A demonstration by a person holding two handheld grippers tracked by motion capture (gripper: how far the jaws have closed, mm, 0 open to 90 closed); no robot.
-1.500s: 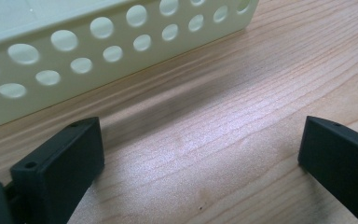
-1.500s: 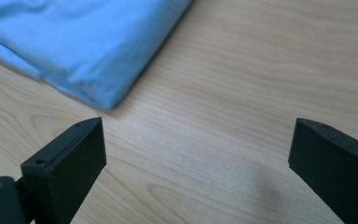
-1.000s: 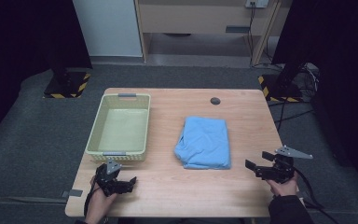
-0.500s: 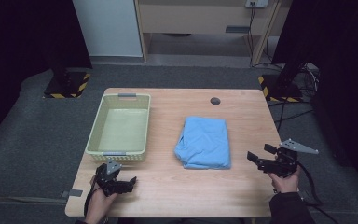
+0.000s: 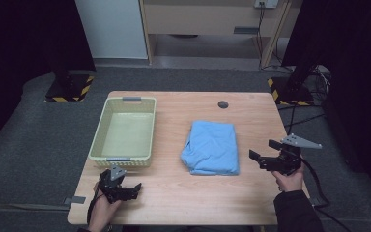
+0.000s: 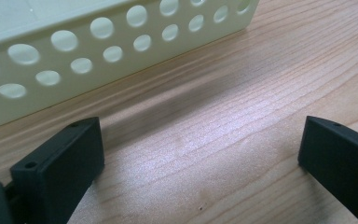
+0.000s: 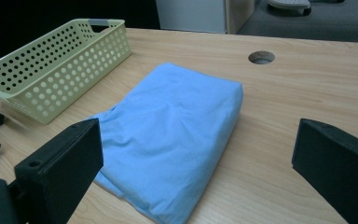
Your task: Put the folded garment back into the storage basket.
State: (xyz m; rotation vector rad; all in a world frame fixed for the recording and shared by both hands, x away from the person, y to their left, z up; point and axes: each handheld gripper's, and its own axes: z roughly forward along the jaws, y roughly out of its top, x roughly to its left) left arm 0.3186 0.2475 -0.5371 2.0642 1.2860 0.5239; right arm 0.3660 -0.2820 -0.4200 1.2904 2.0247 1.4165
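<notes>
Comparing with a second ago, I see my right gripper [image 5: 260,154] has lifted and drifted a little farther right and up along the counter [image 5: 174,198] edge, its jaws wide apart, holding nothing and aimed at the cloth [image 5: 211,147]. That reads to me as lining up for a grab on the cloth's near right side, not yet a reach. My left gripper [image 5: 134,188] has not moved; it rests at the near left corner, jaws spread, empty, just in front of the basket [image 5: 99,151].

The folded blue cloth lies mid-counter, well apart from the basket. From the right gripper view I get its thick folded edge and loose near corner [image 7: 168,140], which the high view flattens. The left gripper view gives me the basket's perforated wall [image 6: 102,42] close above bare wood.
</notes>
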